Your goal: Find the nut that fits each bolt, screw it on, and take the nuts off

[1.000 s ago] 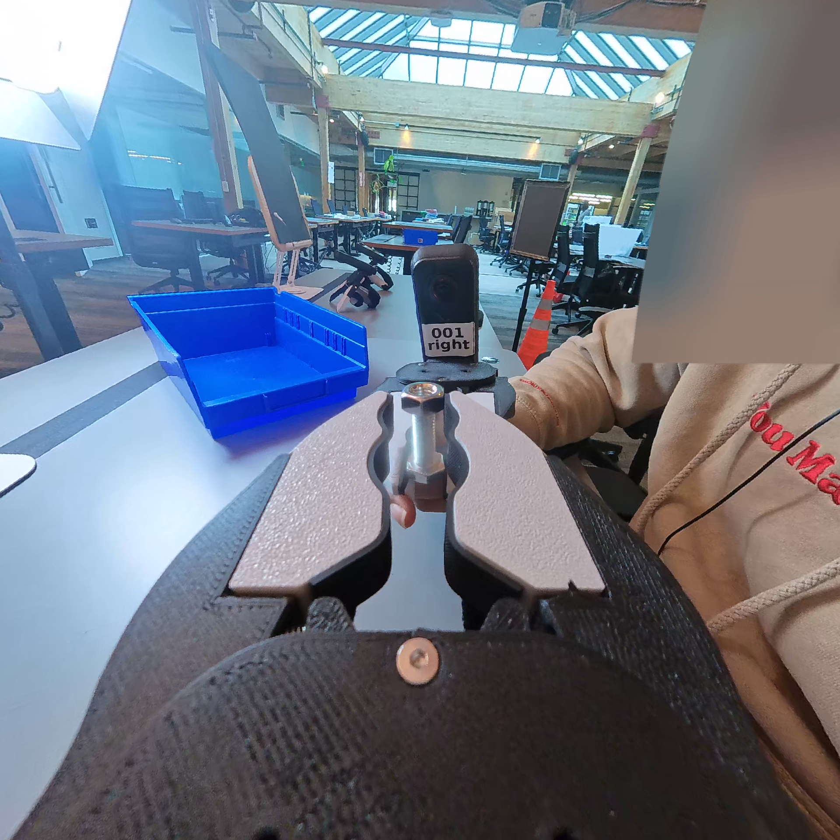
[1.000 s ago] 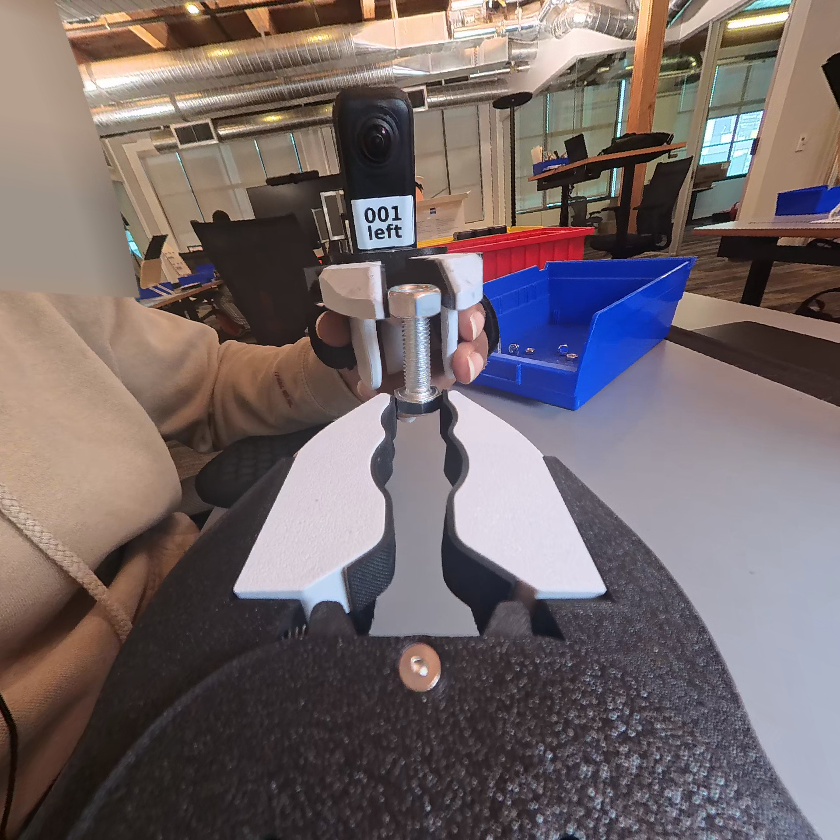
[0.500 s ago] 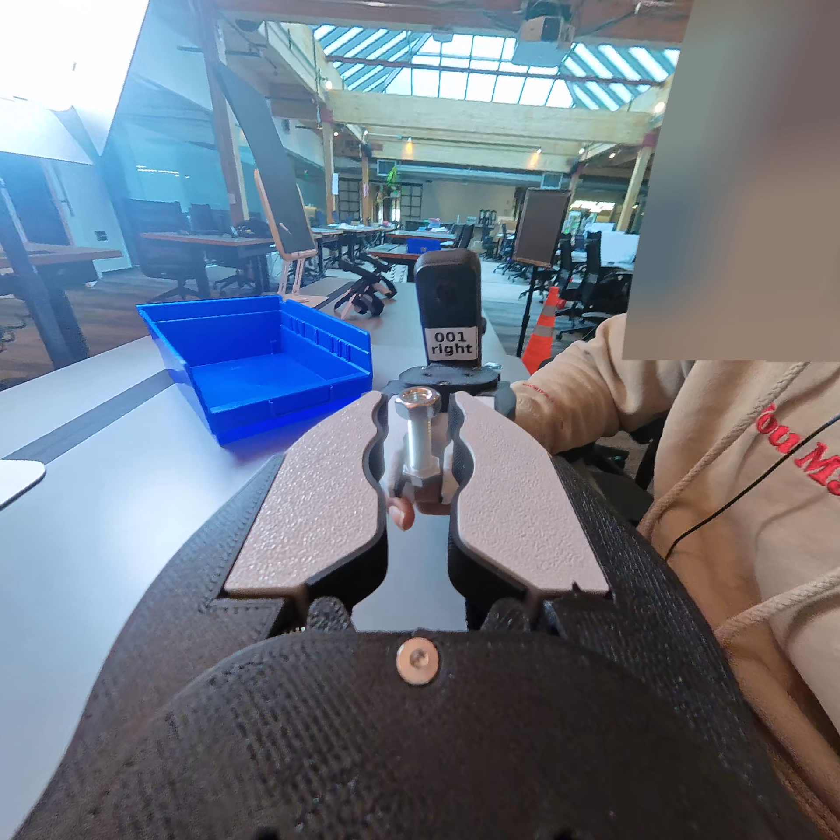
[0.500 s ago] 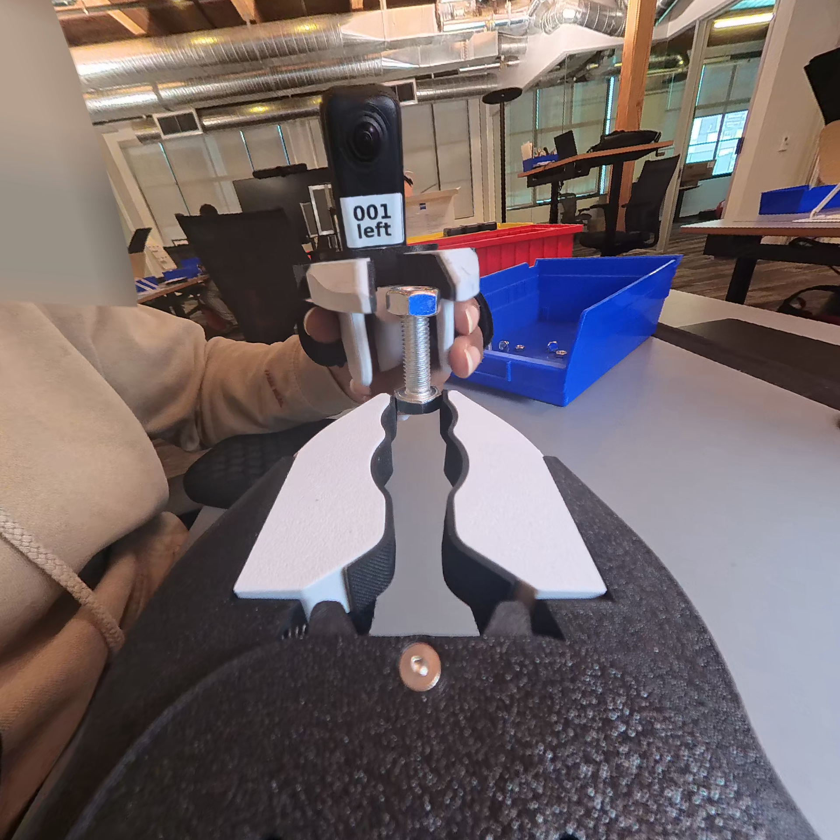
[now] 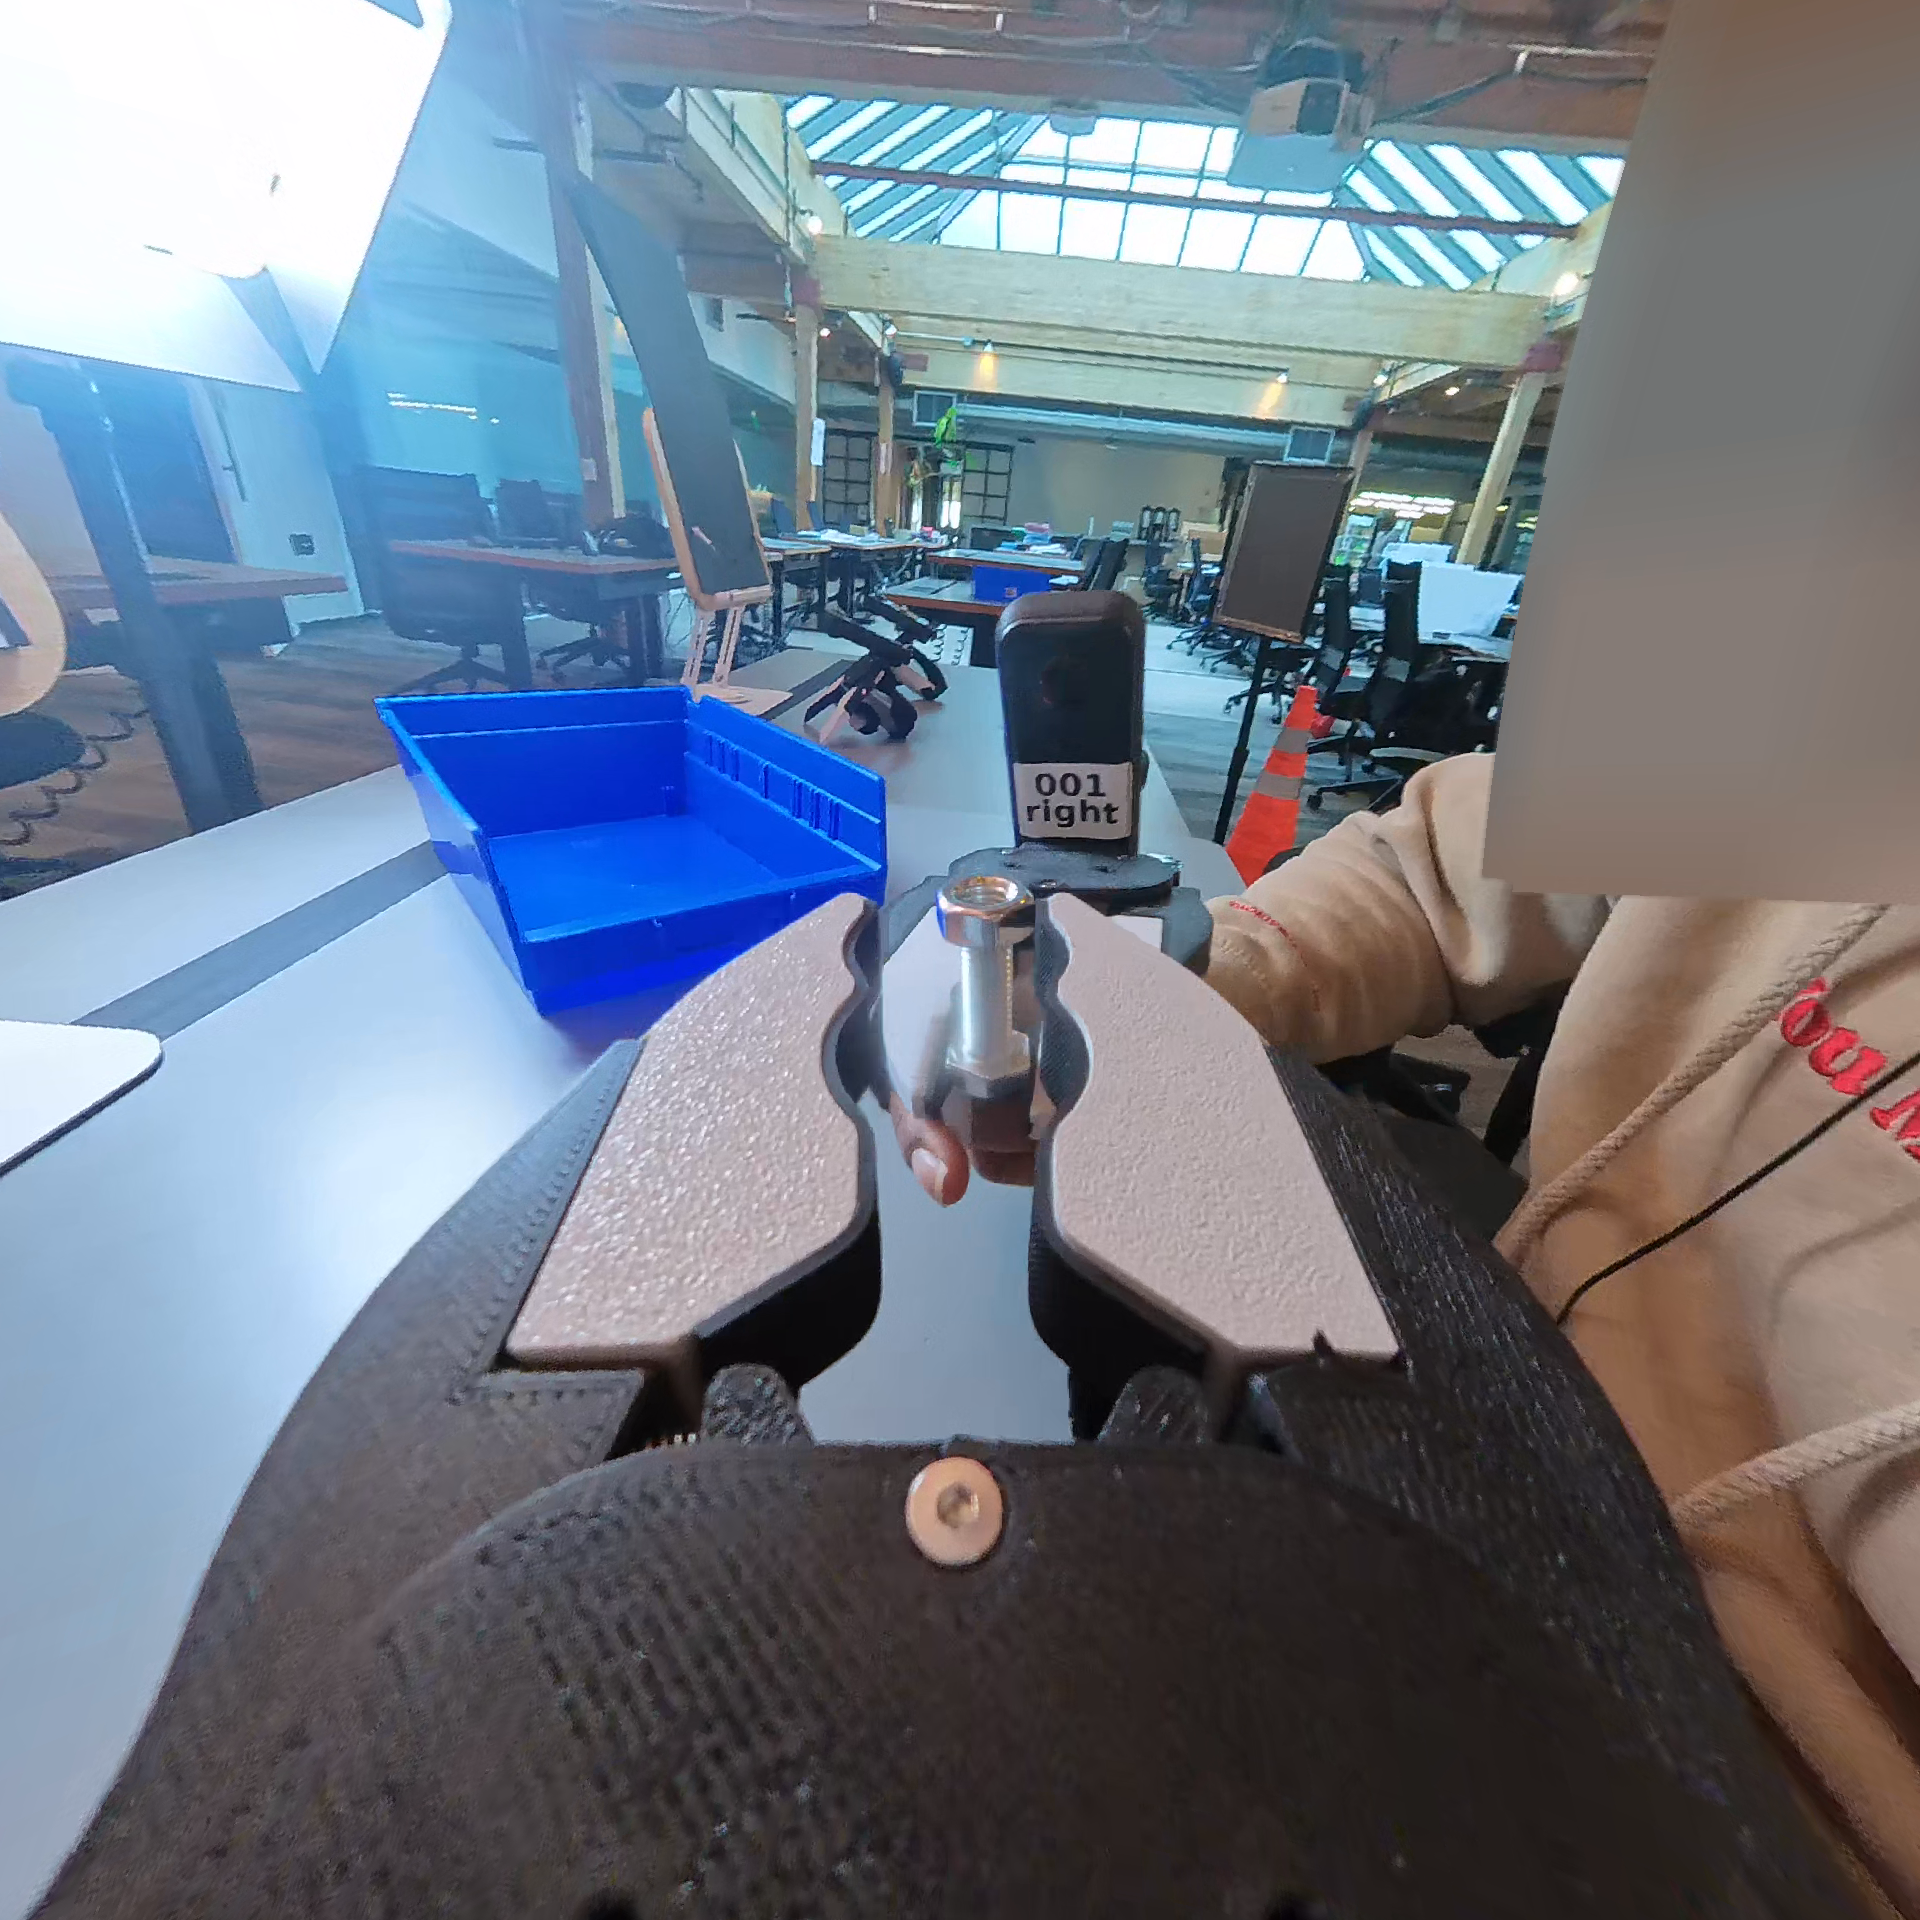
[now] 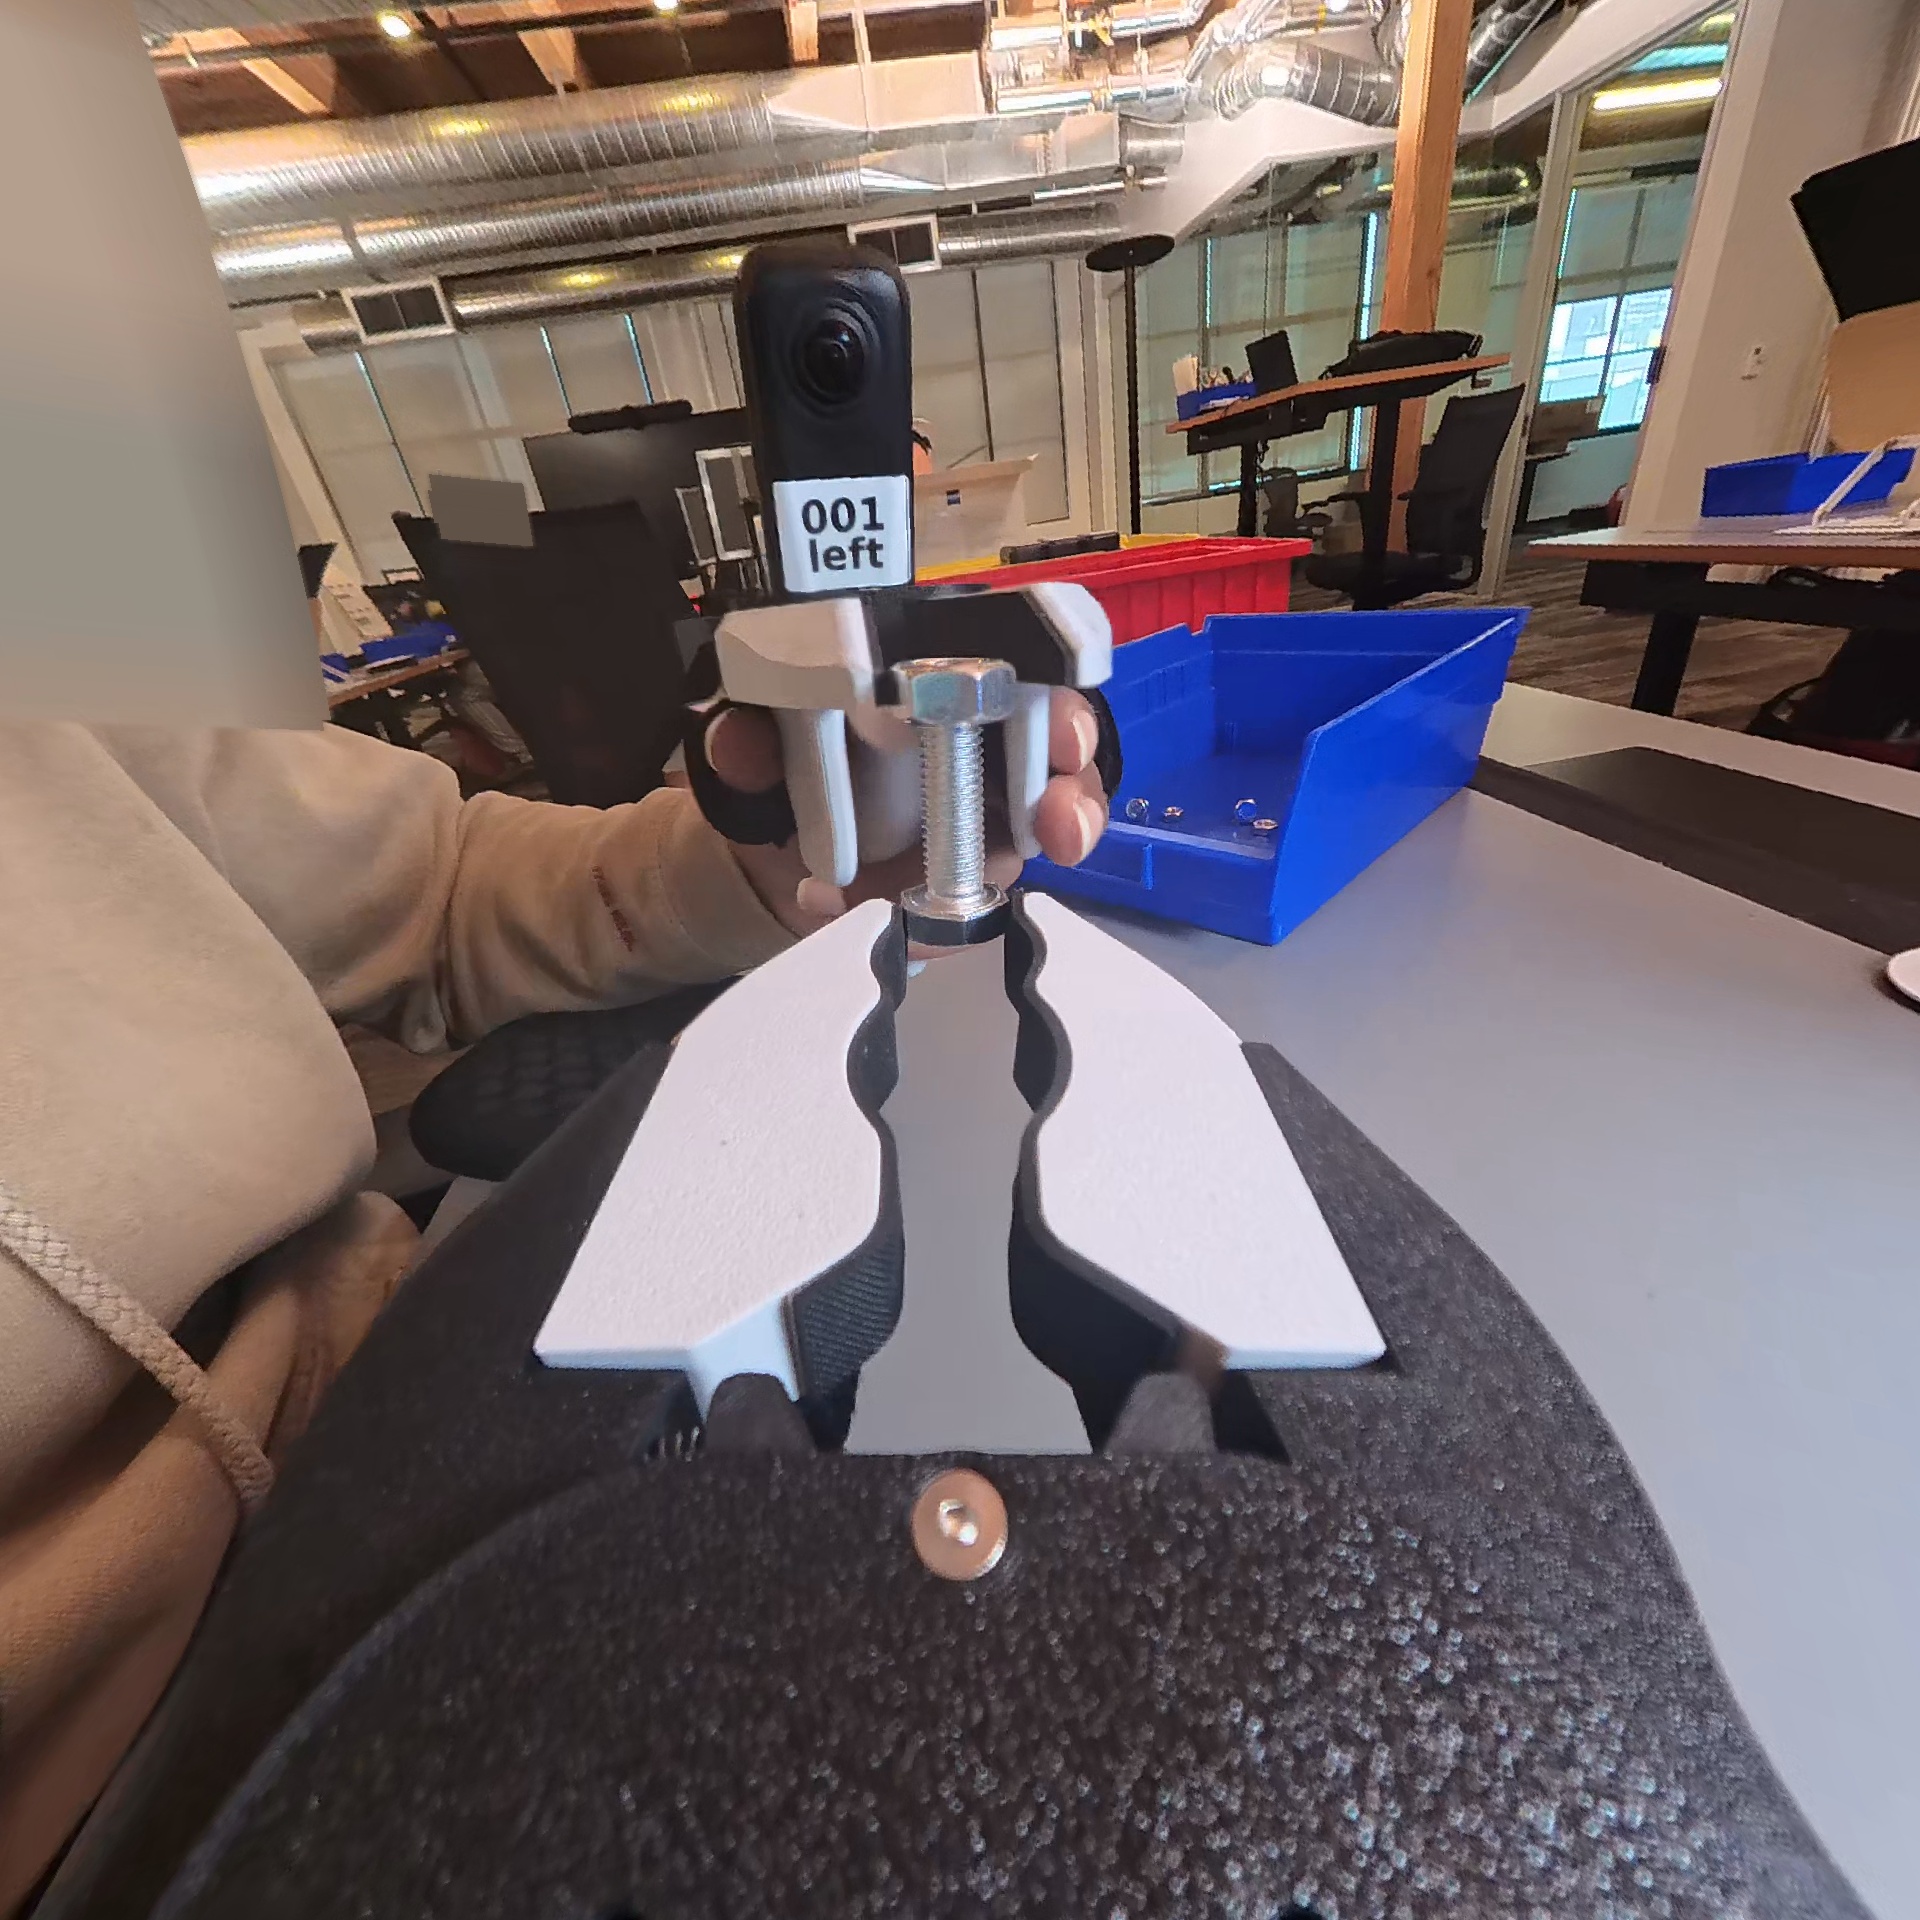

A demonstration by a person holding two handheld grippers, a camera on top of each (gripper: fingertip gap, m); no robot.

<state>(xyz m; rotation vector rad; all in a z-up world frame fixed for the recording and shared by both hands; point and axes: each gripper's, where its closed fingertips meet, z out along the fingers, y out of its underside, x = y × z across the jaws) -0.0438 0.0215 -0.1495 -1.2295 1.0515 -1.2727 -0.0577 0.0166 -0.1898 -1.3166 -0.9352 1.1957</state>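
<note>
My left gripper [image 6: 914, 707] pinches the bolt [image 6: 954, 790] by its head; my right gripper [image 6: 951, 930] clamps its nut [image 6: 953, 914]. Behind the bolt, a blue bin [image 6: 1351, 831] holds loose nuts [image 6: 1195, 816].

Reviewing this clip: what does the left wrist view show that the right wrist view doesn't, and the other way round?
Only the left wrist view: an orange traffic cone, a skylight roof, and the camera mounted above the right claw.

Only the right wrist view: loose nuts lying in a blue bin, a red bin behind it, and the left claw seen from the front, holding the bolt's head end.

Both: the bolt, the nut on its end gripped by the right claw, the grey table, and a beige sleeve.
</note>
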